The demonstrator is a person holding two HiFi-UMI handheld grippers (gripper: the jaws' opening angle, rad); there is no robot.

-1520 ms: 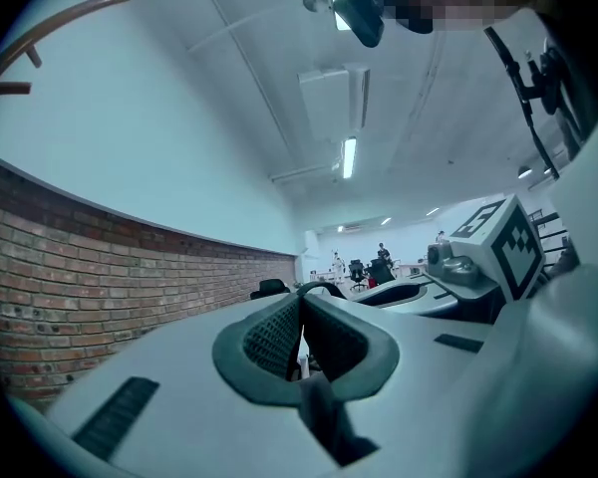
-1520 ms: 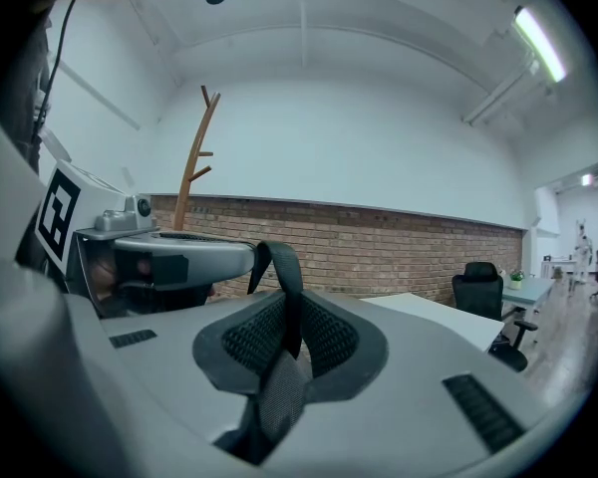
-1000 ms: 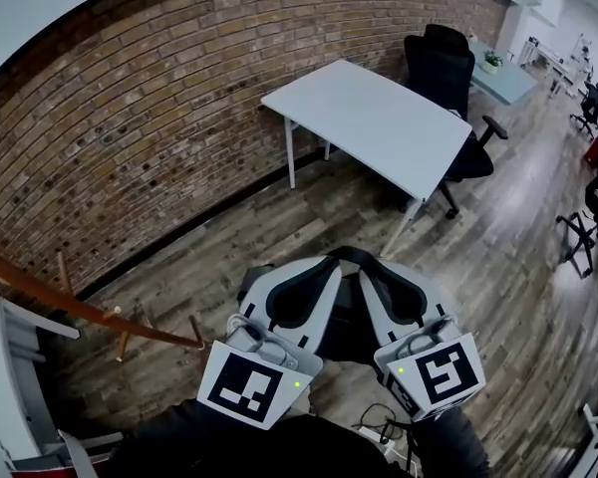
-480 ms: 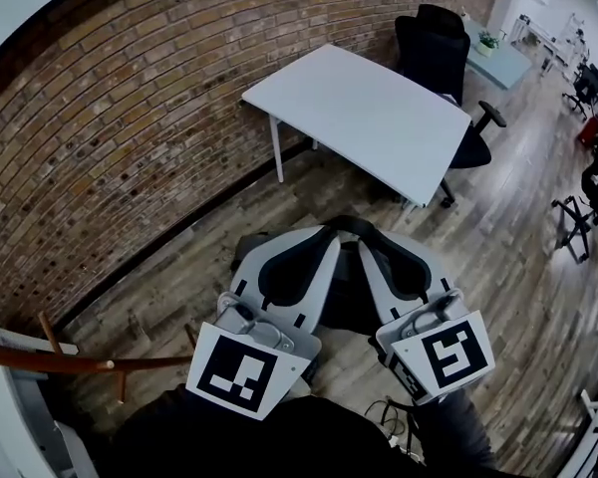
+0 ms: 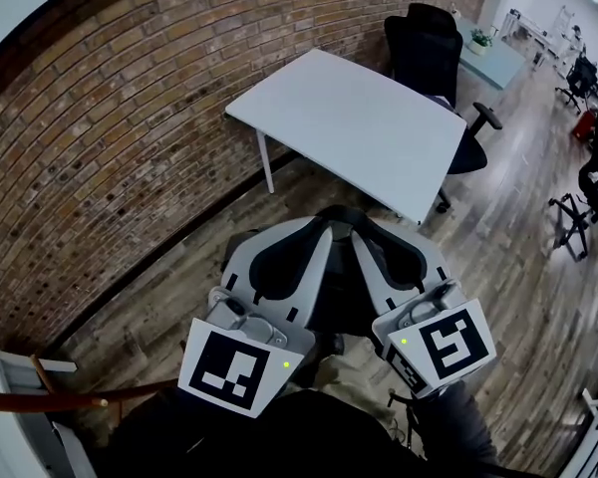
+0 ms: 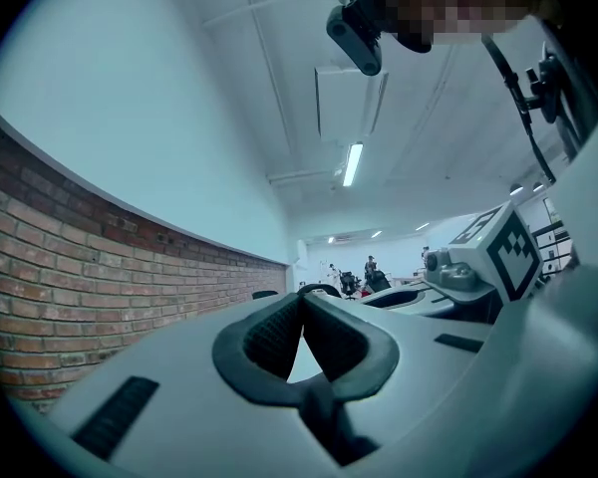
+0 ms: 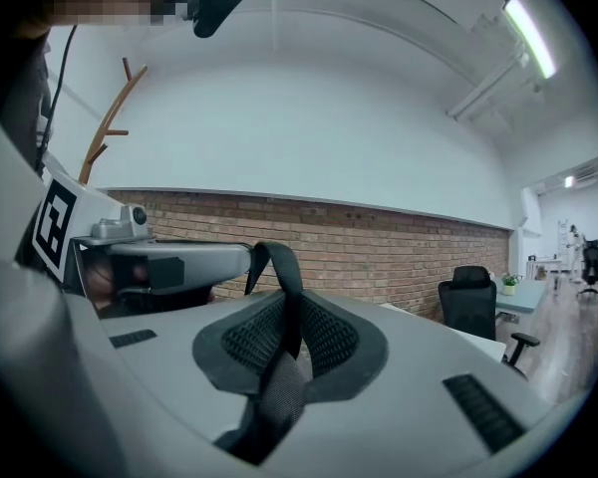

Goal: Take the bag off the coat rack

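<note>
The right gripper (image 7: 287, 312) is clamped on the black strap (image 7: 279, 267). The webbing arches over the jaw tips, runs down between the ribbed pads and is pinched there, jaws narrow around it.

In the left gripper view, the left gripper (image 6: 301, 299) has its pads together at the tips. There is only a small triangular gap behind them, with pale tabletop showing through. A dark band trails out beneath the jaws, and there's no telling whether it is nipped.

From the head view, both tools are held level side by side in front of the person. The strap (image 5: 344, 213) bridges their tips in a short black arc. Below and between them a tan patch shows, most likely the bag (image 5: 354, 374) hanging from that strap; its full shape is hidden.

The coat rack (image 5: 55, 398) sits at the lower-left edge, a wooden branch well apart from both grippers. In the right gripper view its bare prongs (image 7: 110, 118) rise off to the side with nothing on them.

So the lift-off looks done: the bag is clear of the rack and carried on the strap. A white table (image 5: 359, 118) lies ahead by the brick wall (image 5: 130, 118). The only step left, by this reading, is setting the bag down somewhere.
</note>
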